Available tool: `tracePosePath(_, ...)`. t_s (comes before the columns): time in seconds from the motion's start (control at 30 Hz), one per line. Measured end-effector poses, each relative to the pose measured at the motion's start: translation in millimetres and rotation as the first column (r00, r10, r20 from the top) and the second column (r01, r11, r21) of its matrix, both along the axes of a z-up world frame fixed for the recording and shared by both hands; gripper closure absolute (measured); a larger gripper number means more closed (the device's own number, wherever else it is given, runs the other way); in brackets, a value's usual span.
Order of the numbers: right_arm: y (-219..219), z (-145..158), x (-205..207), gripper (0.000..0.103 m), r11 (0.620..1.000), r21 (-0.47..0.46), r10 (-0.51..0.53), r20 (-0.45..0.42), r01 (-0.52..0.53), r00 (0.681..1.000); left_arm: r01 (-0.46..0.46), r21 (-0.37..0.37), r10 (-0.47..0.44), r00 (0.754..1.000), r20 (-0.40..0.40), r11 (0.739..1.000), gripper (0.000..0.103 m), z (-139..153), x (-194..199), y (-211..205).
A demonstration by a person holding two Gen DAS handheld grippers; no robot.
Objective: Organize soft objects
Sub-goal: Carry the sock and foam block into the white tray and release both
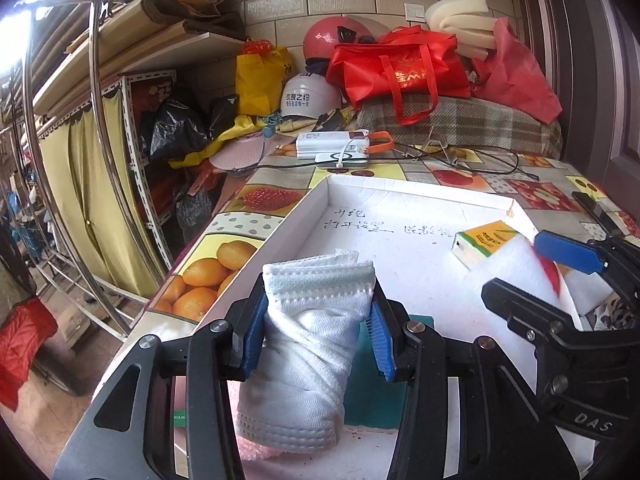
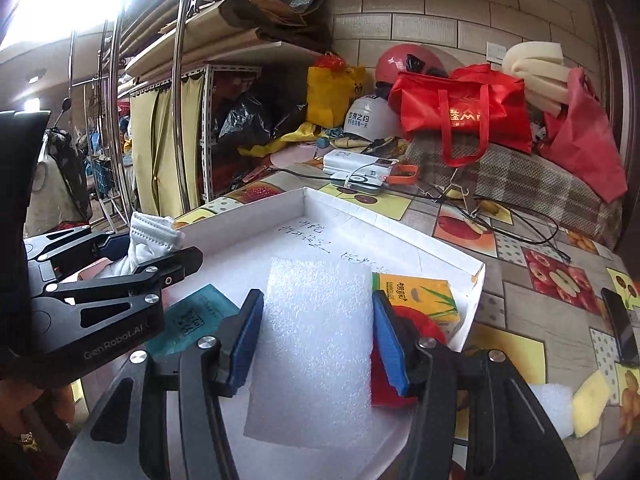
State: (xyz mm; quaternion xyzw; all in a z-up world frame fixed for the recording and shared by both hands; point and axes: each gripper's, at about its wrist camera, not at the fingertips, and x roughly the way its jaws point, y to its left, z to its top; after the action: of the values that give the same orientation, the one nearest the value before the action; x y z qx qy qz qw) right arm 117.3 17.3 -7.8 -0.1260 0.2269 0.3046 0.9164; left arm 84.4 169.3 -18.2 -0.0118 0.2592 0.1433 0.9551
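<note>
A: Foam sheet (image 2: 316,344), largest soft item, clamped between right gripper (image 2: 318,340) pads over white tray (image 1: 400,208), toward 5 o'clock. Advice: lower flat, release gently.

B: Rolled cloth (image 1: 312,328) squeezed in left gripper (image 1: 318,336), tray's 7 o'clock. Set it beside, not on, teal packet (image 2: 192,316).

A: Right view alone shows the tissue pack (image 2: 420,296) front and red item beneath the foam; left view shows the cloth's wrapping.

The table (image 2: 516,300), covered in fruit-print cloth, carried a shallow white tray (image 2: 424,236), stacked power banks (image 2: 352,164), a black cable (image 2: 532,236) and a plaid-covered bundle (image 2: 520,184).
</note>
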Motion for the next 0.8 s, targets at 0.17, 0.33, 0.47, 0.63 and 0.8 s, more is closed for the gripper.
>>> tracePosePath(0.17, -5, 2, 0, 0.000, 0.999, 0.020, -0.041, 0.017, 0.041, 0.999, -0.080, 0.003, 0.080, 0.995, 0.056, 0.997, 0.000, 3, -11, 7)
tracePosePath(0.33, -4, 1, -4, 0.000, 0.999, 0.020, -0.050, 0.044, 0.049, 0.998, -0.114, 0.023, 0.111, 0.990, 0.090, 0.993, 0.000, 6, -18, 5)
tracePosePath(0.47, -5, 2, -6, 0.000, 0.998, 0.024, -0.059, 0.064, 0.058, 0.996, -0.130, 0.010, 0.128, 0.987, 0.096, 0.991, 0.000, 6, -19, 8)
tracePosePath(0.63, -12, 6, -13, 0.000, 0.993, 0.047, -0.116, 0.115, 0.111, 0.987, -0.138, -0.019, 0.140, 0.982, 0.124, 0.990, 0.000, 7, -25, 13)
tracePosePath(0.8, -12, 7, -35, 0.000, 0.994, 0.058, -0.104, 0.125, 0.097, 0.987, -0.169, -0.019, 0.170, 0.975, 0.143, 0.985, 0.000, 9, -31, 11)
